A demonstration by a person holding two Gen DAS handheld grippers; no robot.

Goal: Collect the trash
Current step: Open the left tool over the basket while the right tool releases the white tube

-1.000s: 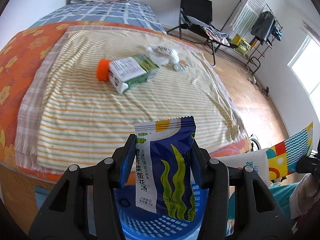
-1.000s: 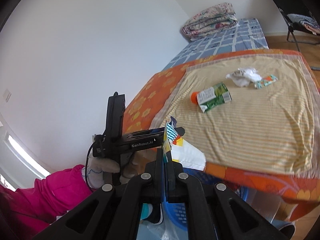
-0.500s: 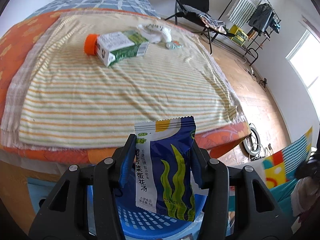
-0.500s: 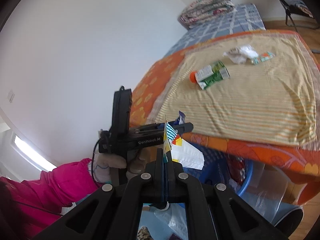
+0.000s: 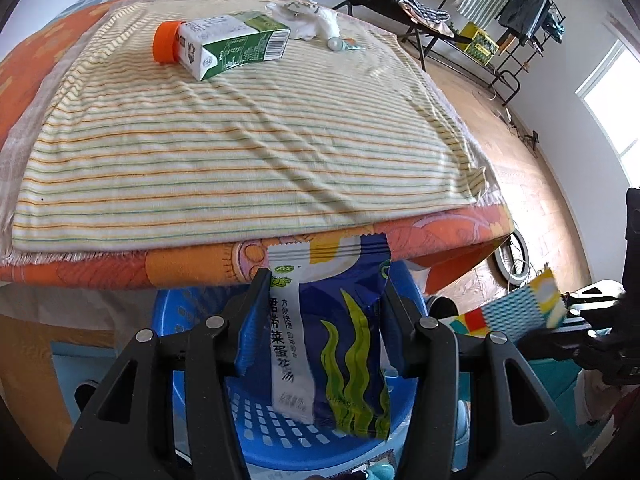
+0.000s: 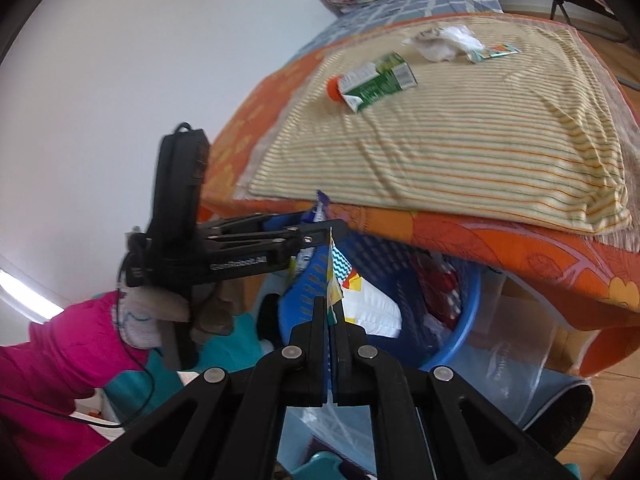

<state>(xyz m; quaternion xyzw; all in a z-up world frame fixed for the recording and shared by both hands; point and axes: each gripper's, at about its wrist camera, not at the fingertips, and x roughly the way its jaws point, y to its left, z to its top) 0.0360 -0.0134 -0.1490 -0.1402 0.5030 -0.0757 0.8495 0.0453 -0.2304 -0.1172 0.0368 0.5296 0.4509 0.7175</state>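
Left wrist view showed the bed (image 5: 240, 152) above a blue basket (image 5: 280, 436), over which the left gripper (image 5: 324, 328) pinched a blue seaweed soup packet (image 5: 340, 344) with Chinese characters. The right gripper (image 6: 329, 312), jaws pressed together, nipped a colourful wrapper (image 6: 334, 280); the other tool read "GenRobot.AI".

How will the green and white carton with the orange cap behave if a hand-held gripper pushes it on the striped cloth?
The carton lies on a flat side, so it will probably slide, not roll. The striped cloth looks soft and already wrinkled, so it may bunch ahead of it. Its straight edges suggest stiffness; its weight cannot be judged.
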